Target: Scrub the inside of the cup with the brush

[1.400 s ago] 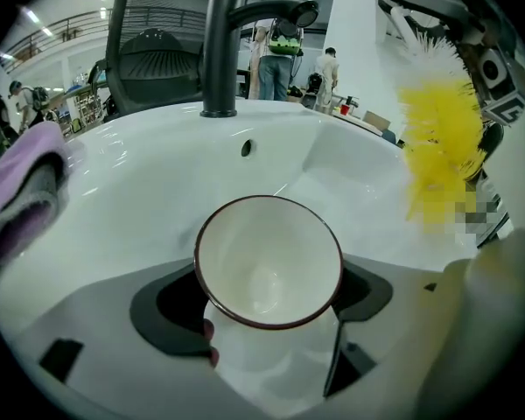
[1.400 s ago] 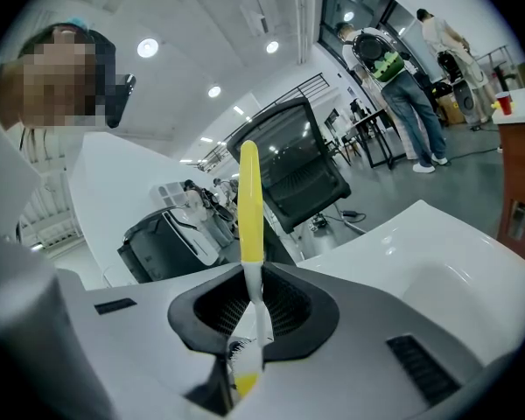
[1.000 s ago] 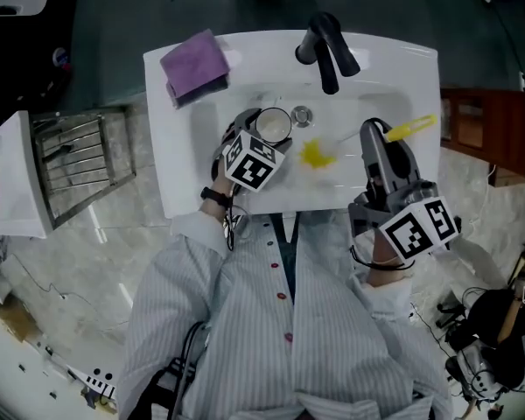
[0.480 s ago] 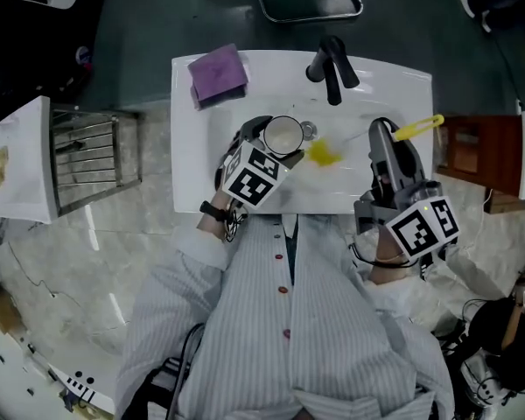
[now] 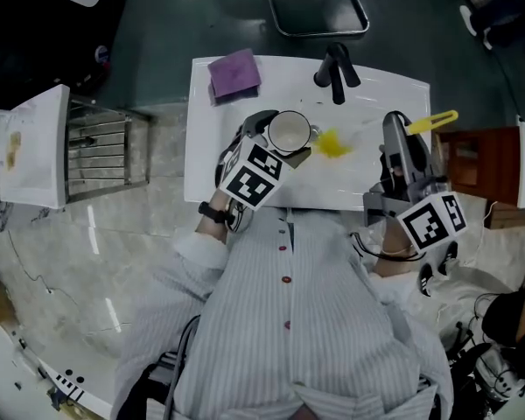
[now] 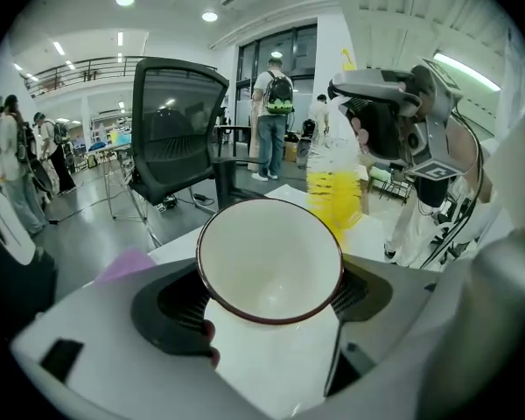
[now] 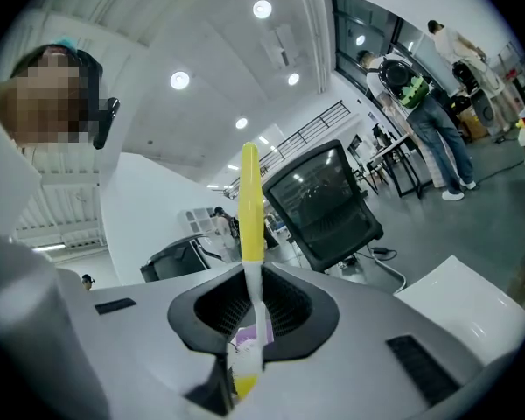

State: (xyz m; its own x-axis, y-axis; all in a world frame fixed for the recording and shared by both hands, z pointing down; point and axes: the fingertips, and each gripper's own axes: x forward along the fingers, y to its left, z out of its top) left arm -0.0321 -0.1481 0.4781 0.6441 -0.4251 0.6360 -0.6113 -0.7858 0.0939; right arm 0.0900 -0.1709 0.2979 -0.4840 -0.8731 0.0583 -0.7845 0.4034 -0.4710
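A white cup (image 5: 289,132) with a dark rim is clamped in my left gripper (image 5: 264,143) over the white sink (image 5: 206,147), its mouth turned upward. From the left gripper view the cup (image 6: 269,261) fills the space between the jaws of the left gripper (image 6: 271,309), and its inside looks bare. The brush's yellow bristles (image 5: 332,144) hang just right of the cup's rim, outside it, and show again as bristles (image 6: 337,195) behind the cup. My right gripper (image 5: 395,138) is shut on the brush's thin shaft, with the yellow handle (image 5: 433,122) sticking out to the right. The handle (image 7: 250,208) rises between the right gripper's (image 7: 249,322) jaws.
A black faucet (image 5: 337,66) stands at the sink's back edge, and a purple cloth (image 5: 234,74) lies on its back left corner. A wire drying rack (image 5: 101,151) and a white board (image 5: 31,147) sit to the left. A wooden cabinet (image 5: 465,160) is at the right. An office chair (image 6: 171,125) stands beyond the sink.
The cup looks larger and its mouth faces the head camera more squarely. The brush keeps its place to the right of the cup. The head view has shifted over the sink.
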